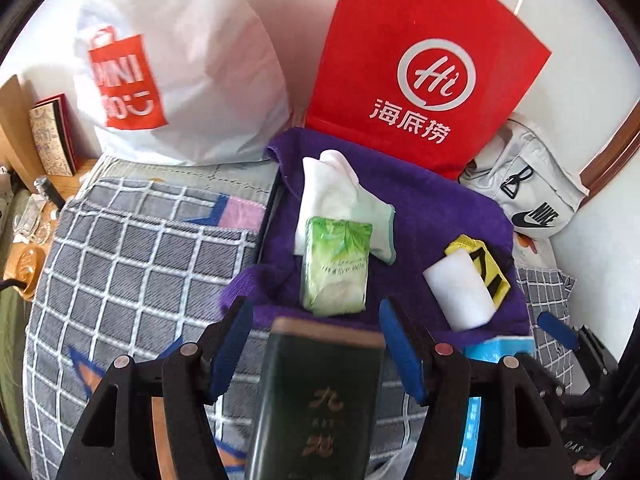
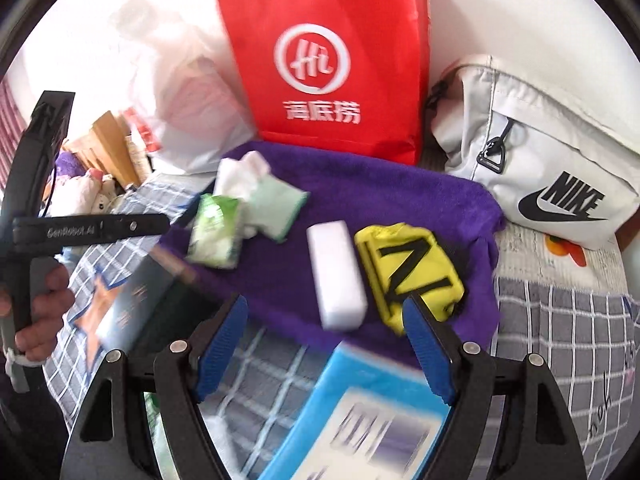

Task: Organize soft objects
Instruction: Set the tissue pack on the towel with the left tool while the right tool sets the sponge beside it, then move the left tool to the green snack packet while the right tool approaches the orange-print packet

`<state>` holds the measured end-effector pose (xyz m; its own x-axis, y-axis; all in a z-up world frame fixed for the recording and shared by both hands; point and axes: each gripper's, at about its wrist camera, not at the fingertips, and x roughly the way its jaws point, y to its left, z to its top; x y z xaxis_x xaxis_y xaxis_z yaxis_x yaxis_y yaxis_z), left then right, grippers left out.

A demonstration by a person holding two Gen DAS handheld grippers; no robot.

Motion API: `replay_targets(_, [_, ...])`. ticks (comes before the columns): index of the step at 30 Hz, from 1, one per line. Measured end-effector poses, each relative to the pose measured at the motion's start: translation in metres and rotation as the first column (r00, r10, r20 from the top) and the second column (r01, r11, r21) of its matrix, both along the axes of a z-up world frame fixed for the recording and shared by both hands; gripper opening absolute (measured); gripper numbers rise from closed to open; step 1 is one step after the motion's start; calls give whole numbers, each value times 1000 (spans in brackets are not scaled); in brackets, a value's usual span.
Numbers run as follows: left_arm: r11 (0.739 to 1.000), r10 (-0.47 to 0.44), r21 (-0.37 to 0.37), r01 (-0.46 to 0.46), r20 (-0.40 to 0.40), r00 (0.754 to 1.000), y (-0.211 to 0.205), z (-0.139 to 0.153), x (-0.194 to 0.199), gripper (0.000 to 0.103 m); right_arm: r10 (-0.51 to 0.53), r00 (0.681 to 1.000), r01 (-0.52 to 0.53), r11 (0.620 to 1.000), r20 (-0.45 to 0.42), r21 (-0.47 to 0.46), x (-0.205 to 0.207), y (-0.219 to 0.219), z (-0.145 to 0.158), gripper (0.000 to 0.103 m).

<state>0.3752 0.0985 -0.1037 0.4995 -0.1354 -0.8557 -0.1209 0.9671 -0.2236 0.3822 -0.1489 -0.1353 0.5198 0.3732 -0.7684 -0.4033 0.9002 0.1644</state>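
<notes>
A purple towel (image 1: 432,208) (image 2: 384,196) lies on the bed. On it are a white and mint sock (image 1: 336,196) (image 2: 264,196), a green tissue pack (image 1: 336,266) (image 2: 214,232), a white sponge block (image 1: 460,288) (image 2: 338,274) and a yellow pouch with black marks (image 1: 486,268) (image 2: 410,268). My left gripper (image 1: 316,344) is open, with a dark green box (image 1: 316,400) between its jaws, apart from the pads. My right gripper (image 2: 324,344) is open above a light blue box (image 2: 360,420), just short of the sponge block.
A red paper bag (image 1: 424,68) (image 2: 332,60) and a white Miniso plastic bag (image 1: 168,64) stand behind the towel. A white Nike pouch (image 2: 552,176) lies at the right. A grey checked blanket (image 1: 132,264) covers the bed. A desk with clutter (image 1: 32,200) is at the left.
</notes>
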Motion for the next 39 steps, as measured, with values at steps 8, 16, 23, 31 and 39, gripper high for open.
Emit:
replay_targets(8, [999,12,-35,-11,29,1000,13,11,-66,64,53,998,-51,997,-33,58,-81,13,4,79])
replay_targets(16, [999,44,-29,-43,20,999,24,-4,-121,64,58,995,-53,996,-81,67,-148,14,-7,79])
replay_targets(23, [996,50,-74,-50,-2,999,26,-27,-152,64,37,993,-30,997,-110,64,-191,-1,-23,72])
replay_targets(31, [997,11,-78,-13,-21,1000,14,-48,-177,64,35,986,-25,998,-163,63,-216,6,-47,47])
replay_targets(39, [997,22,-75,-25,-37,999,21,-64,-198,64,32,990,-29,999,-137,22,-219,17,-55,46])
